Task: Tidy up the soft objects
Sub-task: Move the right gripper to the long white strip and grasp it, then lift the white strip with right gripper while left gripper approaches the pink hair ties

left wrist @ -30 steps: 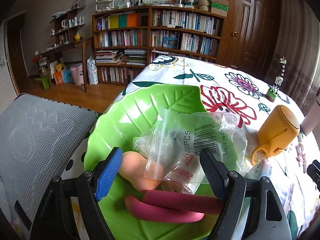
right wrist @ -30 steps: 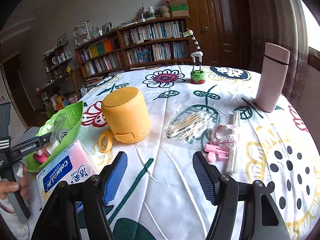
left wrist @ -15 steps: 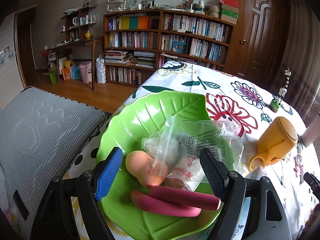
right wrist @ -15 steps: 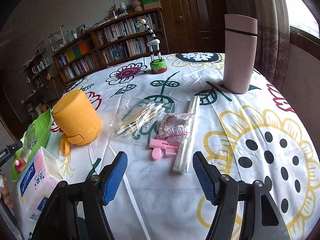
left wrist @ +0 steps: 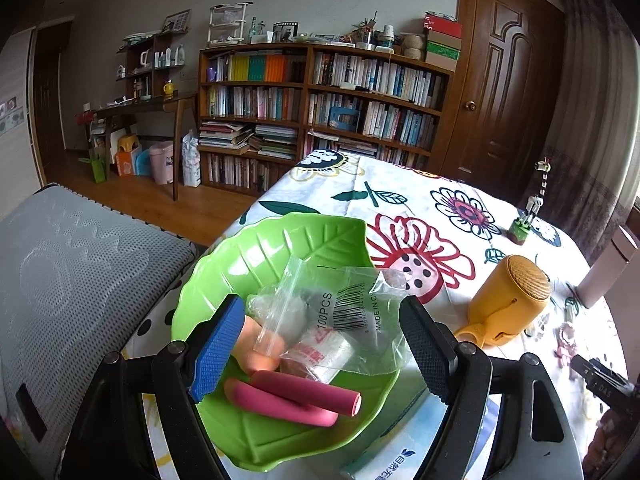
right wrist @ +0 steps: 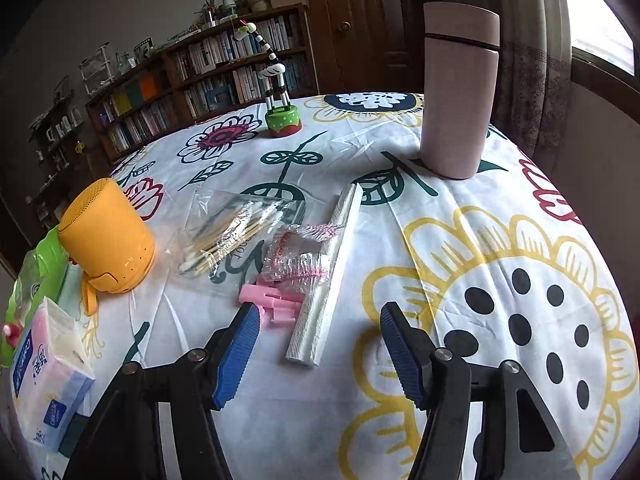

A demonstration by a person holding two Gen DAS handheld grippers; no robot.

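Observation:
A green leaf-shaped plate (left wrist: 280, 240) holds a clear zip bag (left wrist: 352, 312) printed "100PCS", a peach sponge (left wrist: 260, 350) and two pink foam rollers (left wrist: 296, 394). My left gripper (left wrist: 320, 344) hovers open just above them, gripping nothing. In the right wrist view a white rolled mesh strip (right wrist: 324, 276) lies on the flowered tablecloth. Beside it are a bag of cotton swabs (right wrist: 232, 232), a crinkled clear-and-pink bundle (right wrist: 300, 256) and a pink clip (right wrist: 272, 300). My right gripper (right wrist: 316, 348) is open, its fingers on either side of the strip's near end, above the cloth.
A yellow speaker (right wrist: 106, 236) stands between the plate (right wrist: 44, 256) and the swabs. A tissue pack (right wrist: 44, 372) lies at the near left. A pink flask (right wrist: 460, 88) and a giraffe toy (right wrist: 276, 92) stand farther back. Left of the table is a grey mesh seat (left wrist: 72, 280).
The left gripper has drawn back and up from the plate, staying open. The right gripper has swung right, from the speaker side to over the white strip.

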